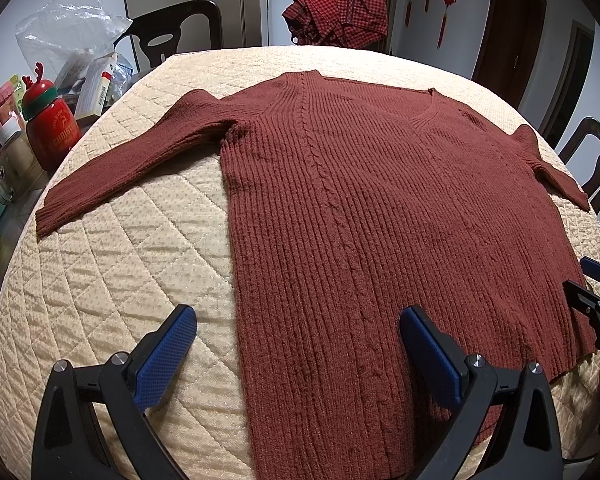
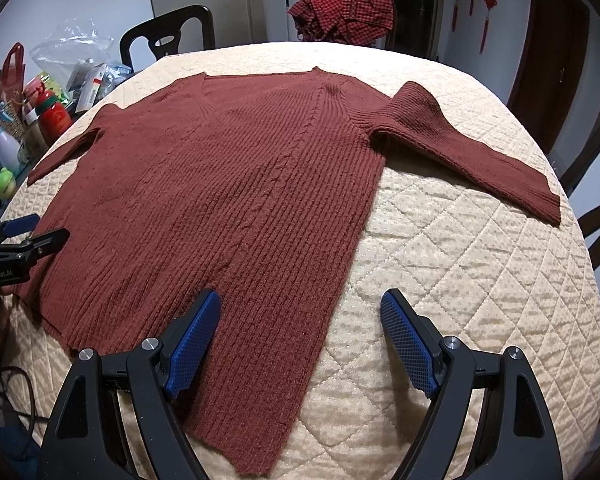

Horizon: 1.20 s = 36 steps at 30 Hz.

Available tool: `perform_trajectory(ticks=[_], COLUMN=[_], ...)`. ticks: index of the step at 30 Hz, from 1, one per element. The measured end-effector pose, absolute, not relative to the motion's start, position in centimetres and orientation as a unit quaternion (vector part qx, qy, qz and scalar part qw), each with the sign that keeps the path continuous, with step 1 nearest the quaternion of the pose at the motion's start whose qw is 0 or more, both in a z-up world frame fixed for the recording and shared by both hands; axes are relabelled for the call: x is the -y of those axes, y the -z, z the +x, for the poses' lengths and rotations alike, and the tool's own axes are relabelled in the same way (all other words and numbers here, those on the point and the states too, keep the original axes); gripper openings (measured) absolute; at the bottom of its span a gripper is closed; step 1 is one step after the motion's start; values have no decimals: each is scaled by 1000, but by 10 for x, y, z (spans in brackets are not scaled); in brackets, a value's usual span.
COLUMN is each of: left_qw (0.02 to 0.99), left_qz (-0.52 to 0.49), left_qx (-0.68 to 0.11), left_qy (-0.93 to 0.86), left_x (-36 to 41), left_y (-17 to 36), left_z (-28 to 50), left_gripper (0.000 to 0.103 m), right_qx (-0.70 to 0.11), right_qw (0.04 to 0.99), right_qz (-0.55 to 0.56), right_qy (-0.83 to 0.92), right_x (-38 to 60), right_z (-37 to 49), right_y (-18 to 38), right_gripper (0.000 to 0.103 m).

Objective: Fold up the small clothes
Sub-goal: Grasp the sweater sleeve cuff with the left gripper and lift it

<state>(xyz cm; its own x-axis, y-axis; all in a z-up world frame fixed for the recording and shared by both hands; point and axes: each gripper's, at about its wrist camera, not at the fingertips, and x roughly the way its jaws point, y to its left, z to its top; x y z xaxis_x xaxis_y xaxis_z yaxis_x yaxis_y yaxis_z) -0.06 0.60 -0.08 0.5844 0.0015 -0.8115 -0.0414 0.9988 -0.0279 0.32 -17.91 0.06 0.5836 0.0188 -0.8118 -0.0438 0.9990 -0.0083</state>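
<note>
- Left wrist view: the left gripper (image 1: 298, 322) is hovering at the bottom of the frame with its blue-padded fingers (image 1: 166, 356) spread wide and grasping nothing; one finger is hanging over the quilted cover (image 1: 112, 264), the other over the sweater's lower part
- The rust-red ribbed sweater (image 1: 360, 200) is lying flat across the centre of the frame, V-neck toward the top, one sleeve (image 1: 120, 164) reaching out to the left edge of the cover
- The right gripper (image 1: 594, 300) is peeking in at the right edge, just beside the sweater's hem corner; from here I cannot tell how its fingers stand
- A red bottle (image 1: 50, 132) with a green cap is standing among clutter at the left, and a red checked cloth (image 1: 336, 20) is sitting at the top centre

- Right wrist view: the right gripper (image 2: 300, 308) is filling the bottom of the frame, fingers (image 2: 408, 340) parted and empty, straddling the sweater's (image 2: 220, 200) side edge
- The other sleeve (image 2: 472, 152) is stretching to the right of the frame on the cover (image 2: 460, 280)
- The left gripper (image 2: 28, 236) is showing at the left edge, by the hem
- A dark chair (image 2: 168, 32) is standing at the upper left
</note>
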Motion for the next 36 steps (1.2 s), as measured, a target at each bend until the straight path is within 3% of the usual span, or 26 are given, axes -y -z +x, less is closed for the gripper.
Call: perform_trajectory(ticks=[14, 22, 29, 36], left_qw=[891, 896, 881, 867], left_qz=[-45, -111, -187, -242], left_qx=[-451, -424, -409, -393], left_qy=[-11, -69, -146, -190], left_x=[-17, -76, -148, -188], left_y=[-8, -18, -11, -4], left_z=[10, 28, 34, 39], left_gripper=[103, 99, 77, 72], right_qx=[-458, -442, -427, -422], right_qw=[888, 897, 903, 904], right_qz=[-11, -12, -6, -11], right_qy=[-30, -29, -51, -67], right_x=[181, 177, 171, 163], right_z=[14, 39, 56, 70], right_y=[-10, -16, -22, -25], right_gripper=[83, 83, 83, 83])
